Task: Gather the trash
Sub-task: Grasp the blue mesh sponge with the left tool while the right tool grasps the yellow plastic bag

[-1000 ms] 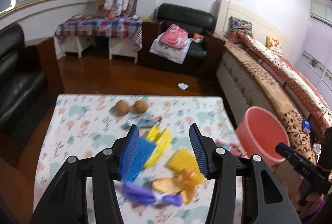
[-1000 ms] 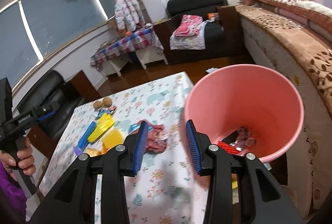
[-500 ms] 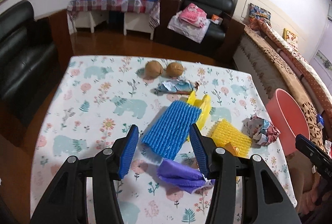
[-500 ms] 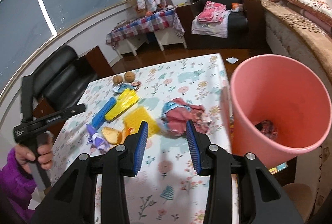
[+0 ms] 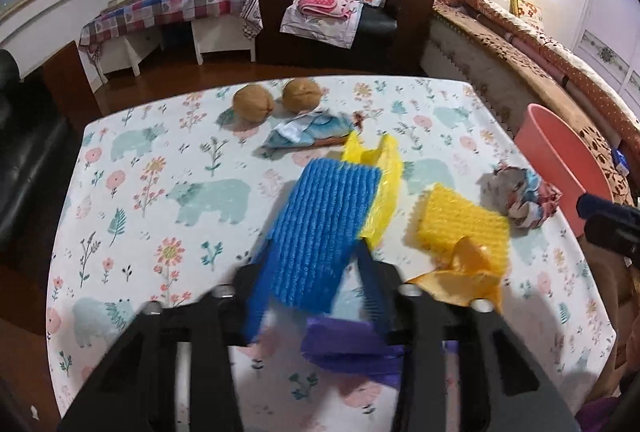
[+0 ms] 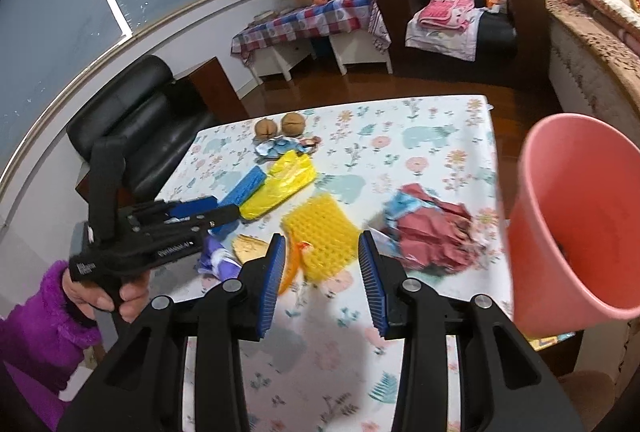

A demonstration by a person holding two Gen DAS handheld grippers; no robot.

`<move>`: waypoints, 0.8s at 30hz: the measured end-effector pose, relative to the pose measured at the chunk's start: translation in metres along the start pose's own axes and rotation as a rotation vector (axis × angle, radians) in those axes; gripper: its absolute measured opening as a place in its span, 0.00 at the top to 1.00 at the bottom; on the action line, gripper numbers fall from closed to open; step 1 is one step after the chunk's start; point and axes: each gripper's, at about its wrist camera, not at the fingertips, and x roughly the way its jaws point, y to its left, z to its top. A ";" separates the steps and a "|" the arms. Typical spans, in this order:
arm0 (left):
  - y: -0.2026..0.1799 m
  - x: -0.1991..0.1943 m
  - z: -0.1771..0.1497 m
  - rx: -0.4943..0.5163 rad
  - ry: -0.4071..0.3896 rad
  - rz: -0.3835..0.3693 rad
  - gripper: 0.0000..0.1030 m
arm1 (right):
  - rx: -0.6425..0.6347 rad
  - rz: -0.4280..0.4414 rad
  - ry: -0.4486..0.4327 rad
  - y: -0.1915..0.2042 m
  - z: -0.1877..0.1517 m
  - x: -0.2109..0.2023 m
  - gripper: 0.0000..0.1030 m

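Trash lies on the floral table. A blue ribbed foam pad lies over a yellow bag. My left gripper is open, its jaws on either side of the pad's near end; it also shows in the right wrist view. A yellow foam net, orange peel, a purple wrapper and a crumpled red wrapper lie nearby. My right gripper is open and empty above the yellow net. The pink bucket stands at the table's right edge.
Two walnuts and a crumpled blue wrapper lie toward the table's far side. A black sofa stands on the left, a bed on the right. A chair with folded laundry is beyond the table.
My left gripper has dropped and moved forward until its jaws flank the blue pad. My right gripper has swung left from the bucket over the yellow net.
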 end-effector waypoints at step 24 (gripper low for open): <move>0.063 -0.049 -0.032 -0.281 -0.115 -0.096 0.95 | 0.323 0.025 0.227 0.021 0.046 0.140 0.53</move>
